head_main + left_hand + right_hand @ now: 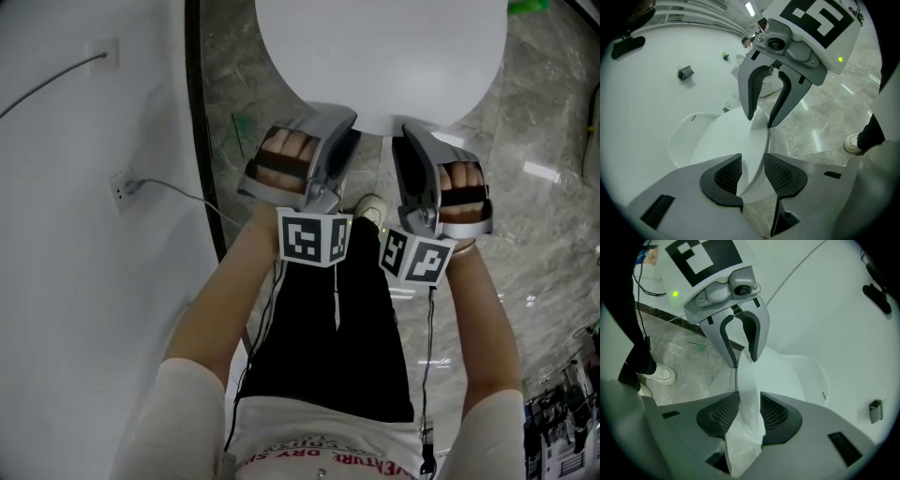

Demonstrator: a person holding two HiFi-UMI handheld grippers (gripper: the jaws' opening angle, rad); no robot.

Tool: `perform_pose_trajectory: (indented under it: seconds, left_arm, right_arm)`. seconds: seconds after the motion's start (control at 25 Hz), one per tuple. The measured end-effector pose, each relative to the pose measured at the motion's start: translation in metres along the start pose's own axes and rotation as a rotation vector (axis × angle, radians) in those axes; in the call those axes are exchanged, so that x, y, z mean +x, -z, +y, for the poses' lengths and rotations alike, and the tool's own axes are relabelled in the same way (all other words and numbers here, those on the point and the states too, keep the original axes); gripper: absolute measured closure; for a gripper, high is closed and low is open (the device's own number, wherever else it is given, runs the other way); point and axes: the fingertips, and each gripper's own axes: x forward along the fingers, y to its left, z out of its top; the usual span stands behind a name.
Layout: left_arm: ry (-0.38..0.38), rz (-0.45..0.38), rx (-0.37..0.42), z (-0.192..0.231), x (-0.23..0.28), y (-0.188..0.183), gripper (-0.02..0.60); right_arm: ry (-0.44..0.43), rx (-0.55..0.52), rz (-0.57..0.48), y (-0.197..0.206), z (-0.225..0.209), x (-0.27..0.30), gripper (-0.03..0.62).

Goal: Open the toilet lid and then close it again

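Observation:
The white toilet lid (375,56) lies down, seen from above at the top of the head view. Both grippers reach its near front rim side by side. My left gripper (345,141) has the lid's edge (726,136) between its black ribbed pads (729,173), with the jaws standing wide. My right gripper (405,141) straddles the same rim (773,371), its pads (776,412) on either side of the edge. In each gripper view the other gripper faces the camera across the rim, the right gripper (761,119) and the left gripper (743,359). Neither one visibly clamps the lid.
The white toilet body (684,136) sits behind the lid against a white wall. A wall socket with a cable (122,187) is at the left. Grey marble floor (544,234) surrounds the toilet. The person's white shoe (372,208) stands close below the lid's front.

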Motion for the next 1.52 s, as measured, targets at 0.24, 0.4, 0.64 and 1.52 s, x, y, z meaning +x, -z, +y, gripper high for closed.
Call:
perform_pose_trajectory:
  seconds: [0.24,0.4,0.64,1.52]
  left_arm:
    - [-0.034,-0.019,0.000,0.017,-0.009,-0.009,0.447]
    - [0.000,0.015,0.000,0.028,-0.019,-0.014,0.465]
    - [0.032,0.029,-0.039,0.050,-0.037,-0.026,0.466]
    - [-0.084,-0.158,0.006,0.210,-0.102,-0.087,0.520]
  right_arm:
    - [0.019,-0.031,-0.022,-0.009,-0.017,-0.012,0.473]
    - [0.038,-0.072,-0.027,-0.015,-0.028,-0.021,0.473]
    - [0.038,-0.111,0.002,-0.025,-0.045,-0.034,0.504]
    - [0.094,0.009,0.039,-0.063,-0.216,-0.090,0.554]
